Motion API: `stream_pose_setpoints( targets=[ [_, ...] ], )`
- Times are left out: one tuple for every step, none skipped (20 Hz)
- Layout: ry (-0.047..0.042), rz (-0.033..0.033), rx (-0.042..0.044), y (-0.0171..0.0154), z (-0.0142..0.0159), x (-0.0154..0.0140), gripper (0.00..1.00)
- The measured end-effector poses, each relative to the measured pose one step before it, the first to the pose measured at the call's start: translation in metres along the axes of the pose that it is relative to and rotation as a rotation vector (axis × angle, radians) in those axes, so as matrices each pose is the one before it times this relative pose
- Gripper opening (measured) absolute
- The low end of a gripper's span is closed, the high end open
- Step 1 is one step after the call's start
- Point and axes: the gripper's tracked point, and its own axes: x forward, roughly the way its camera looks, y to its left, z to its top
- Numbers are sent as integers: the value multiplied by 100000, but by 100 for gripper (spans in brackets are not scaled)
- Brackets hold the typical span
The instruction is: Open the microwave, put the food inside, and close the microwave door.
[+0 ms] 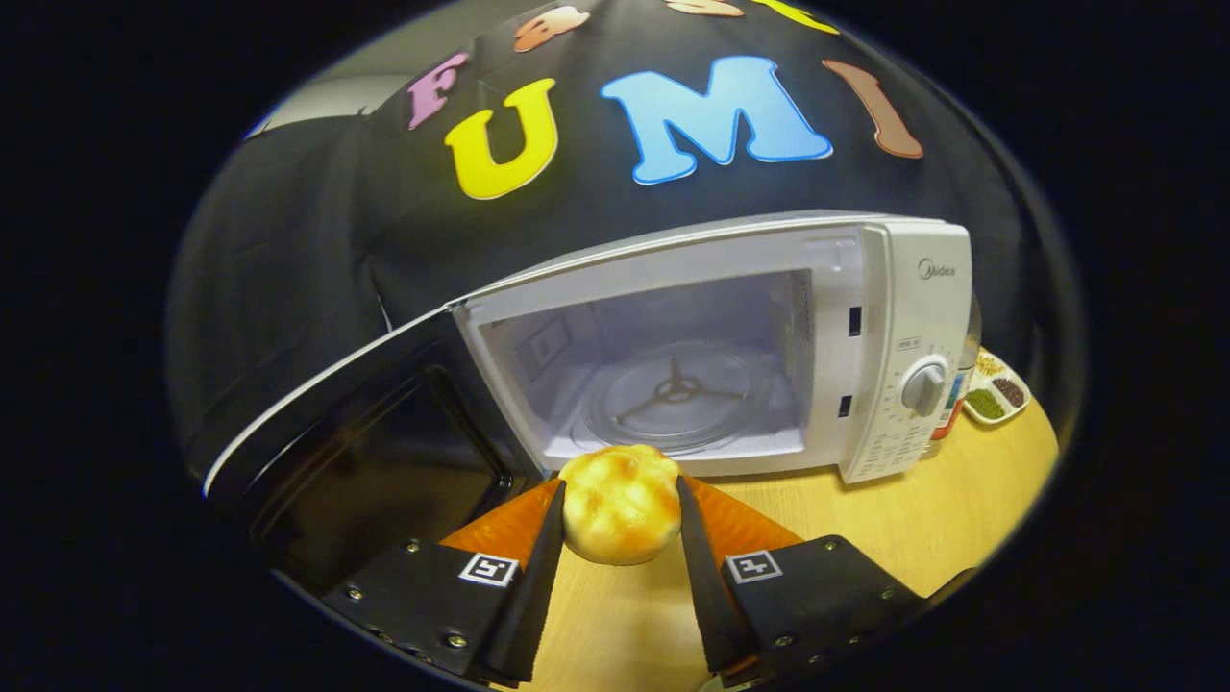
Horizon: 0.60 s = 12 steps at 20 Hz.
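Here the door (356, 423) hangs swung wide to the left of the tongs (620, 505), which are clamped on the bun (620, 503) from both sides, just above the counter (865, 519). Straight ahead, just beyond the bun, lies the oven's (903, 317) open cavity with its glass turntable (677, 394). Nothing seems to block that path; a small dish (999, 394) of spices sits far right behind the oven.
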Motion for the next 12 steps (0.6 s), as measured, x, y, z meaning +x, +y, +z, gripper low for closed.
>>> stream_pose_setpoints(
  targets=[
    [-809, -1377, 4090, -153, 418, 1411, 64],
    [-1640, -1943, 4091, -382, 280, 1118, 64],
    [-3654, -2755, 3618, -424, 805, 981, 64],
    [-4349, -3050, 1953, -480, 811, 865, 64],
    [-3781, -2752, 1248, -380, 663, 732, 64],
    [-1398, -1123, 1611, -103, 116, 772, 64],
    [295, -434, 2212, -23, -61, 606, 64],
    [385, -420, 3087, -101, -217, 611, 64],
    [-729, -1426, 3426, -295, 201, 643, 64],
    [-663, -1783, 3048, -390, 183, 652, 64],
    [-819, -1173, 2838, -144, 349, 605, 64],
    [-1109, -545, 2505, -52, 284, 453, 64]
  ],
)
